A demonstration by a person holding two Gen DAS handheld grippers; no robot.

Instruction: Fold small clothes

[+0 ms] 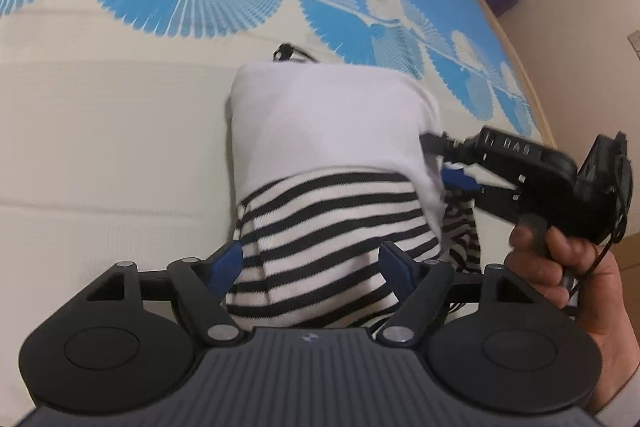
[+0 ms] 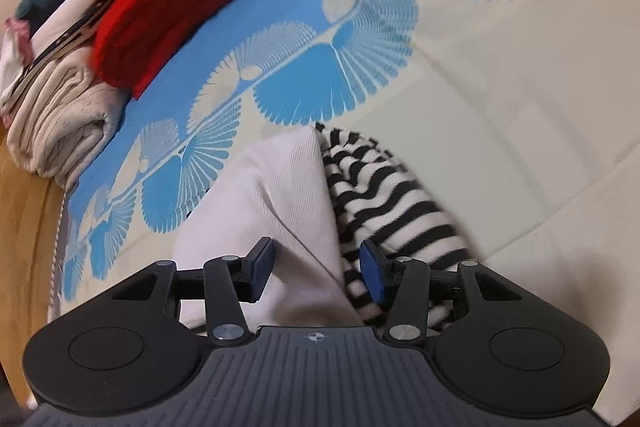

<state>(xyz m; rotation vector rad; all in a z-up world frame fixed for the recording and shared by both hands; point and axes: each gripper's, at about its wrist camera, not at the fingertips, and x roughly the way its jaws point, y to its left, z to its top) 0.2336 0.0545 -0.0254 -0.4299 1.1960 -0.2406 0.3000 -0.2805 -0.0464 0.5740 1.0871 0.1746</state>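
Half-folded striped top (image 1: 328,223) on bedsheet (image 1: 120,131): my L gripper (image 1: 312,263) spread, R gripper (image 2: 316,267) apart astride its edge, final fold left, stack (image 2: 120,7) done.

Black left tool (image 1: 312,263), blue pads, silver screws, ribbed grey body, right tool (image 2: 316,267) alike
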